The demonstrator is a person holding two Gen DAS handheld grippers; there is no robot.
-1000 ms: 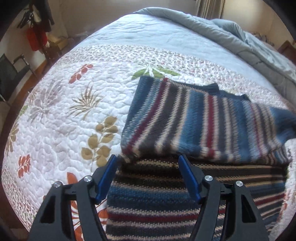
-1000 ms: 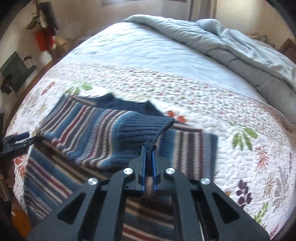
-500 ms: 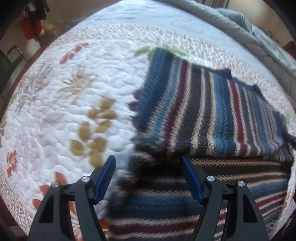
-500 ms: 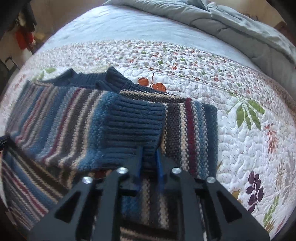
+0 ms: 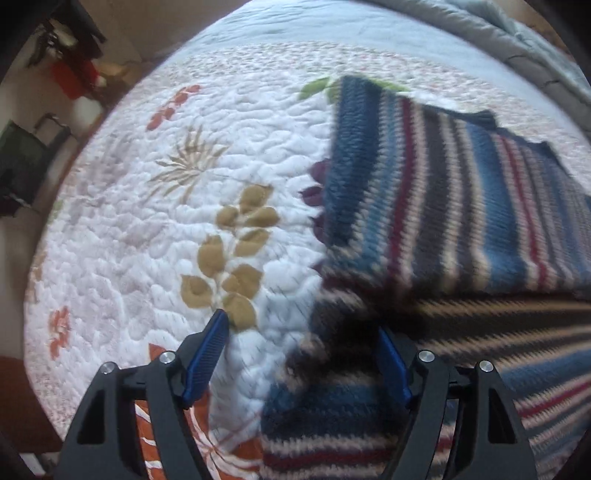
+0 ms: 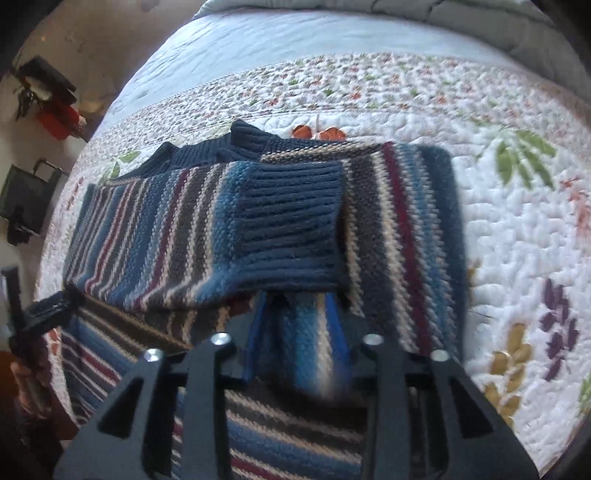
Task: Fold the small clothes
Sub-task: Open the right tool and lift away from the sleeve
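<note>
A striped knit sweater [image 5: 461,206] in blue, maroon, cream and grey lies on a floral quilt [image 5: 147,240]. One sleeve is folded across its body [image 6: 166,229], and the ribbed navy cuff [image 6: 291,221] rests flat on top. My left gripper [image 5: 301,325] points down over the sweater's left edge. Its jaws are opening wide, with the edge lying loose between them and untouched by the pads. My right gripper [image 6: 295,297] sits just short of the cuff. Its fingers are slightly parted, knit shows between them, and they clamp nothing. The left gripper [image 6: 48,306] also shows at the left edge.
The quilt [image 6: 517,240] spreads wide to the left and right of the sweater. A grey duvet [image 6: 480,22] is bunched at the far end of the bed. Dark furniture and a red object [image 5: 74,77] stand beyond the bed's left side.
Both grippers have sunk closer to the sweater. The right gripper, shut on the cuff before, has parted and let it go. The sleeve now lies flat. The left jaws have widened.
</note>
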